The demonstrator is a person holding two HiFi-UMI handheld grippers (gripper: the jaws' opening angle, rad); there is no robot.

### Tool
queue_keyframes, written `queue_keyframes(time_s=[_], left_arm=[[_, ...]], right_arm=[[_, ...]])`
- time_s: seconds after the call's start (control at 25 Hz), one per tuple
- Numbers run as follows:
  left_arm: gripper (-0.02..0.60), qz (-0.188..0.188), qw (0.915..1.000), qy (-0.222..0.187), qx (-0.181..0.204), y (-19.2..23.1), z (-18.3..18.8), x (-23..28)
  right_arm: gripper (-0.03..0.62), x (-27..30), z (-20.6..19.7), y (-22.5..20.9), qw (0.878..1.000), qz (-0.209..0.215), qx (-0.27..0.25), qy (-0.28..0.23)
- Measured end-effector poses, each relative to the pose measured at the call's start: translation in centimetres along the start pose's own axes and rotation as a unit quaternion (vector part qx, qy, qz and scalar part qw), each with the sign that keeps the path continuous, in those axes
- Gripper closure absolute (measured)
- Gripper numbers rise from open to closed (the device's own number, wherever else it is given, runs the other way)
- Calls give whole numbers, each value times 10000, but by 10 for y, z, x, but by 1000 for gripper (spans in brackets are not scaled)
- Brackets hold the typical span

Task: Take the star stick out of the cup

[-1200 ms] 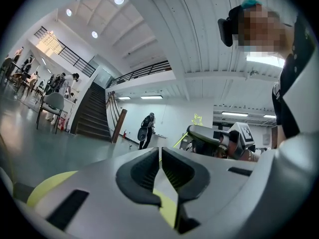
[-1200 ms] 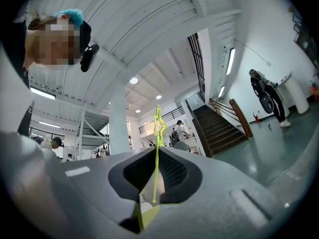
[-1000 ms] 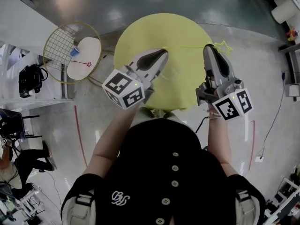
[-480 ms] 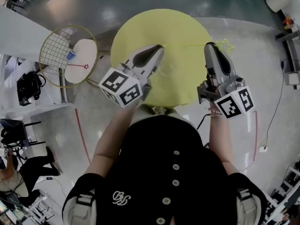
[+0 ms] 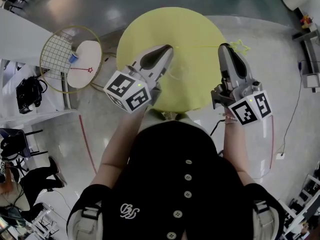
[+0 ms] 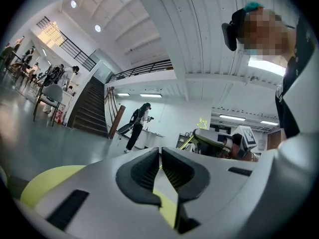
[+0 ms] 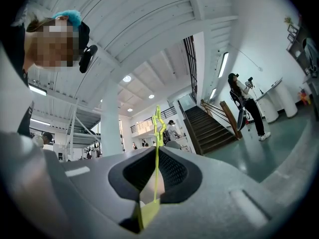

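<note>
Right gripper (image 5: pixel 223 48) clamped the stick (image 5: pixel 240 47), its star at upper right, seemingly lifted clear above the table (image 5: pixel 190 24). Left gripper (image 5: pixel 169 49), jaws together, met its other end.

The person stands with both bare forearms stretched out in front of the chest, elbows bent, one gripper in each hand. The left forearm (image 5: pixel 117 149) reaches forward and inward, so the left gripper (image 5: pixel 169 48) slants toward the middle; seen along its own length, its jaws are drawn together to a thin slit, with nothing I can make out between the pads (image 6: pixel 147 169). The right forearm (image 5: pixel 234 146) runs almost straight ahead. The right gripper (image 5: pixel 223 46) points forward, nose slightly raised, with its jaws pressed onto the thin shaft of the star stick (image 7: pixel 156 163). The two grippers sit side by side, well apart.
</note>
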State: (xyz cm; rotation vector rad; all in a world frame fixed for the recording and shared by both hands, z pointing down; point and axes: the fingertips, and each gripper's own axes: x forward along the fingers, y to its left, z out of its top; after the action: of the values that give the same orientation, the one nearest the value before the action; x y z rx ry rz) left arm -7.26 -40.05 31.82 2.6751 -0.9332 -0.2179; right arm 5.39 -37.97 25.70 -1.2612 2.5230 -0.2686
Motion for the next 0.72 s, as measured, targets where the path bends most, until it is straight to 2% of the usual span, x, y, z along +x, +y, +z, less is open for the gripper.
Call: queue_keyframes(time_s=[0.72], left_arm=[[555,3,10000,-17,-51,6,-1,-2]], right_arm=[[577,1,3,4,9999,12,-117,47]])
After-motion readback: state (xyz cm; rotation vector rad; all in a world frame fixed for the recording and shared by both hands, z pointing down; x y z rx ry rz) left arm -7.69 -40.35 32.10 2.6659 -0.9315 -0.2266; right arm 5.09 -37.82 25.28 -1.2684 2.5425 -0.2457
